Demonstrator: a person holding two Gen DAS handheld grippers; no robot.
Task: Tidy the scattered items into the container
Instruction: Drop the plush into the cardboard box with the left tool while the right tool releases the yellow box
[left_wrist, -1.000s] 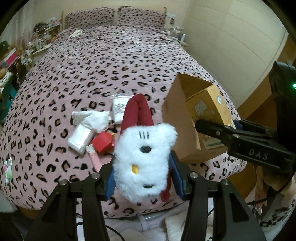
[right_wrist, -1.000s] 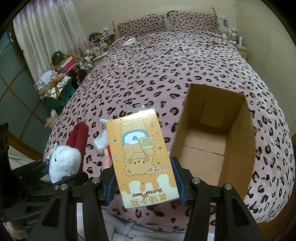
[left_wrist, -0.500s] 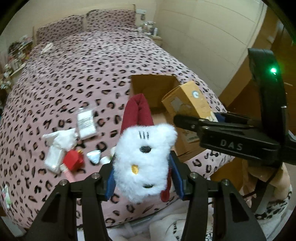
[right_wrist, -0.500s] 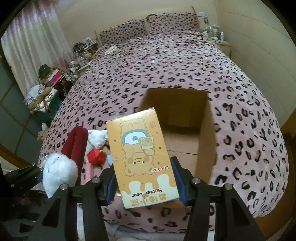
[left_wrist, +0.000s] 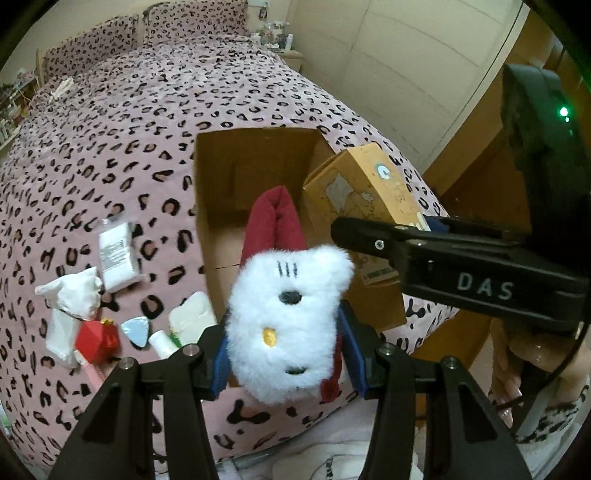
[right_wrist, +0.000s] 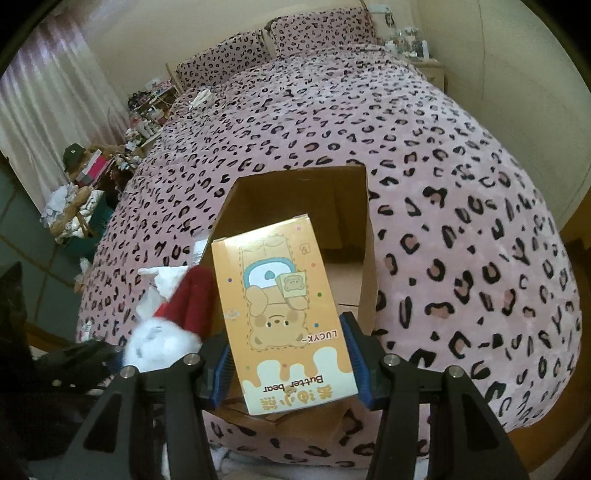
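A: Start big. Where does the box (right_wrist: 295, 229) sit from the two sets of jaws?

B: It stands open-topped on the bed (right_wrist: 443, 184), ahead of and below both. In the right wrist view its mouth lies straight beyond the right gripper (right_wrist: 291, 363), nearly centred. In the left wrist view the box (left_wrist: 255, 177) is ahead too, its near wall just past the left gripper (left_wrist: 284, 354).

A: And what are the jaws doing?

B: Neither pair is spread free. The right jaws pinch a carton (right_wrist: 280, 306) by its two long sides, with its long axis running away from the jaws towards the box mouth. The left jaws pinch a plush (left_wrist: 286, 325) by its white head, red legs pointing forward over the box.

A: Which hand is nearer the drop?

B: I judge the right. Its carton (left_wrist: 365, 195) already overlaps the opening in both views, far end over the cavity. The plush (right_wrist: 166, 332) sits to the left of the carton, close beside it, and looks nearer the box's left wall than its middle.

A: So the risk?

B: Crowding. The two loads are side by side over one mouth, so the long carton probably wants to go in end-first before the plush follows.

A: Anything left outside?

B: Yes, small things lie on the bed left of the left jaws: white packets (left_wrist: 116, 254), a red cube (left_wrist: 96, 338), a tube (left_wrist: 162, 343).
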